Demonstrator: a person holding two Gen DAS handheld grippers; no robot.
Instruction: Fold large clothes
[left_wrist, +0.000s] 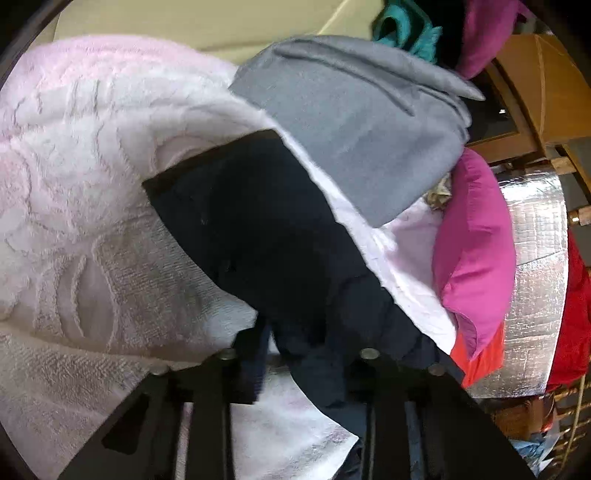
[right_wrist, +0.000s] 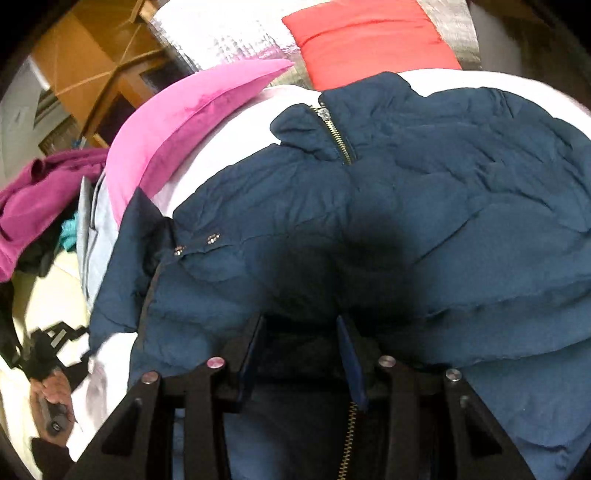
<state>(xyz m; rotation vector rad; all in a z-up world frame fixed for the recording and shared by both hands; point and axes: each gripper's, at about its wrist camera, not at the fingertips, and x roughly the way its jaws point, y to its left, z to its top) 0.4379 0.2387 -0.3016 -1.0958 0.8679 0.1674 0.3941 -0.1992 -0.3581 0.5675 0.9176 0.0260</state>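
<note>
The navy jacket (right_wrist: 369, 206) lies on the pale towel (left_wrist: 74, 184), beside the pink pillow (right_wrist: 184, 118). The left gripper (left_wrist: 295, 354) pinches its sleeve; the right gripper (right_wrist: 303, 350) clamps its zipper front, likely for folding.

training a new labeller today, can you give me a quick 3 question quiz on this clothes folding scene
1. True or false: the navy jacket has a metal zip.
2. In the left wrist view, which lies right behind the jacket's dark sleeve? A) grey garment B) green bucket C) yellow shoe
3. Fill in: the left gripper is shut on the ____.

Key: 1 true; 2 A; 3 jacket sleeve
</note>
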